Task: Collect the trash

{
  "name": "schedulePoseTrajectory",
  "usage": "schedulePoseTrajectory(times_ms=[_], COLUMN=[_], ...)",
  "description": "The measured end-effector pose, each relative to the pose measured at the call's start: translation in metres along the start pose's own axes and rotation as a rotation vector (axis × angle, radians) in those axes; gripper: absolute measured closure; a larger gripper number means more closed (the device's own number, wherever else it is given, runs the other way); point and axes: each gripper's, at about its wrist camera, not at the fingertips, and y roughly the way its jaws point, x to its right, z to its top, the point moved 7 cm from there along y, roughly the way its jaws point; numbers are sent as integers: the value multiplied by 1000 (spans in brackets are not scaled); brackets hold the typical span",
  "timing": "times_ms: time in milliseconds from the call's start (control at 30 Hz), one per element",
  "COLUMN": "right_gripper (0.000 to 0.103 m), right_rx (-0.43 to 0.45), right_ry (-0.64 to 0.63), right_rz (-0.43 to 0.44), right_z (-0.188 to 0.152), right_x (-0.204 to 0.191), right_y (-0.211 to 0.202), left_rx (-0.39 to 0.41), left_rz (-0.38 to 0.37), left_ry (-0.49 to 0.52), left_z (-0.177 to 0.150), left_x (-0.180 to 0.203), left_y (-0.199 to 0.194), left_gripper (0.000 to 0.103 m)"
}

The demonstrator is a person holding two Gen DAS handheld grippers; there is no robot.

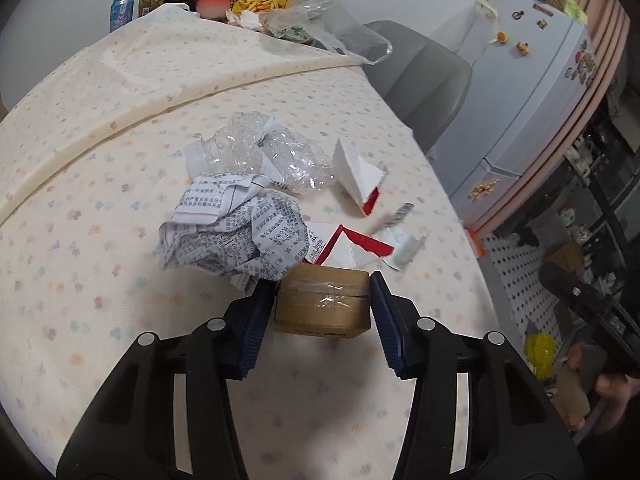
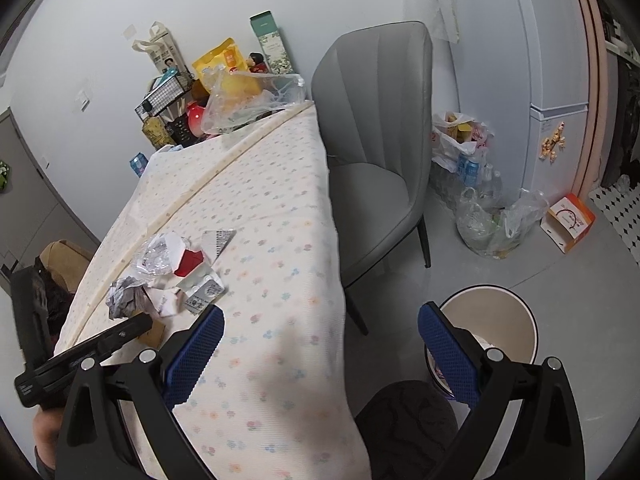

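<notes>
The left gripper (image 1: 323, 312) had its fingers on either side of a small cardboard box (image 1: 322, 306) on the flowered surface (image 1: 100, 208), the left one against the box's side and the right one at its edge, though a firm clamp could not be confirmed. Just beyond the fingers lay crumpled printed paper (image 1: 232, 236), clear plastic wrap (image 1: 272, 152) and torn red-and-white carton pieces (image 1: 360, 176). The right gripper (image 2: 320, 352) hung with fingers wide apart and empty, the bin (image 2: 516, 320) just behind its right finger. A good grip probably meant squeezing squarely on the box's flat sides before lifting, keeping clear of the paper.
</notes>
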Motion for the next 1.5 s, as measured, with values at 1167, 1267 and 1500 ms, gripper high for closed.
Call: schedulePoseTrajectory(times_ms=[1167,1267,1500], right_gripper=[13,23,29], right_rx=[-74,-109,-137], right_ry=[-107,-140,-313], right_rz=[89,126,134], right_z=[-12,-14,-14], right_x=[-55,-69,-109], right_y=[26,37,61], left_rx=[68,113,180], left_rz=[59,55,109], left_ry=[-12,-23,-58], left_z=[-7,5,19], left_x=[-13,-15,-33], left_y=[-27,-46,-76], left_gripper=[53,53,53])
